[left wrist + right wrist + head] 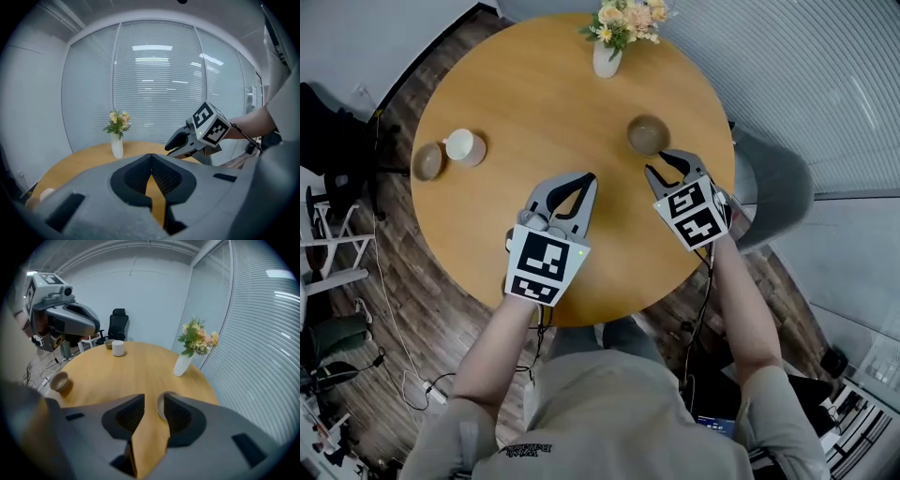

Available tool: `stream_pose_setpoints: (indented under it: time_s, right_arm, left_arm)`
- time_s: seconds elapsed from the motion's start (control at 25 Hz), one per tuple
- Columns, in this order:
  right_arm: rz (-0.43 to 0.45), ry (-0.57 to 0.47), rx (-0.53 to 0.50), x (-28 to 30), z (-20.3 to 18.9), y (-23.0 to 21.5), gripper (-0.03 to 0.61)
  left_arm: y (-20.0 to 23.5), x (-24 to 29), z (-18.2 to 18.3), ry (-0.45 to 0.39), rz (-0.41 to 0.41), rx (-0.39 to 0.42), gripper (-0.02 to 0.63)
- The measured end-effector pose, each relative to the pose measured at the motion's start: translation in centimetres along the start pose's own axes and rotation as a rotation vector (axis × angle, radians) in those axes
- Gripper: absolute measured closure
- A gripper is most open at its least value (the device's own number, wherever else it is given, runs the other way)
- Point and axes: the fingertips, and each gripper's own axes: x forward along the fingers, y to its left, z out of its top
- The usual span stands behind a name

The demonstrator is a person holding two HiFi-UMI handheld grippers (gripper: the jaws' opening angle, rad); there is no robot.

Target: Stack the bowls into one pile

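With the left gripper point(584, 181) pinched shut on nothing and the right gripper point(662, 162) parted, empty, just short of the brown bowl point(647, 134) near the table's point(534, 84) right edge, I'd seat one jaw inside its rim before squeezing.

I log: table point(534, 103) honey-orange woodgrain; right bowl point(648, 135) and left bowl point(427, 161) tan-brown; cup point(464, 147) white; vase point(607, 62) white, flowers point(623, 19) yellow and peach; left gripper point(589, 178) and right gripper point(661, 161) grey, with black-and-white square markers; floor point(412, 300) dark-brown planks.
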Motion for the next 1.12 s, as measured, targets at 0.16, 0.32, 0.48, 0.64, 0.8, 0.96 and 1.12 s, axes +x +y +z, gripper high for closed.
stream_pose_setpoints:
  time_s: [0.16, 0.32, 0.48, 0.64, 0.8, 0.96, 1.12]
  right_arm:
    - [-0.010, 0.037, -0.022, 3.0, -1.6, -0.5, 0.466]
    - [-0.018, 0.083, -0.041, 6.0, -3.6, -0.3, 0.466]
    - [-0.019, 0.142, -0.112, 8.9, -5.4, -0.2, 0.466]
    - [-0.036, 0.183, -0.178, 11.0, -6.9, -0.6, 0.466]
    - [-0.045, 0.220, -0.177, 12.2, -8.4, -0.9, 0.466]
    - [-0.060, 0.231, -0.177, 12.6, -8.4, -0.9, 0.466]
    - [-0.074, 0.230, -0.189, 13.1, -8.2, -0.7, 0.469]
  left_arm:
    - [0.4, 1.6, -2.2, 0.029, 0.001, -0.032, 0.594]
    - [0.5, 2.5, -4.3, 0.067, -0.012, -0.037, 0.594]
    - [0.8, 3.6, -5.7, 0.090, -0.020, -0.053, 0.594]
    - [0.5, 4.8, -7.0, 0.106, -0.034, -0.069, 0.594]
    - [0.1, 5.8, -8.9, 0.147, -0.042, -0.095, 0.594]
    - [0.3, 5.8, -10.1, 0.164, -0.039, -0.129, 0.594]
    - [0.6, 5.5, -10.9, 0.178, -0.043, -0.140, 0.594]
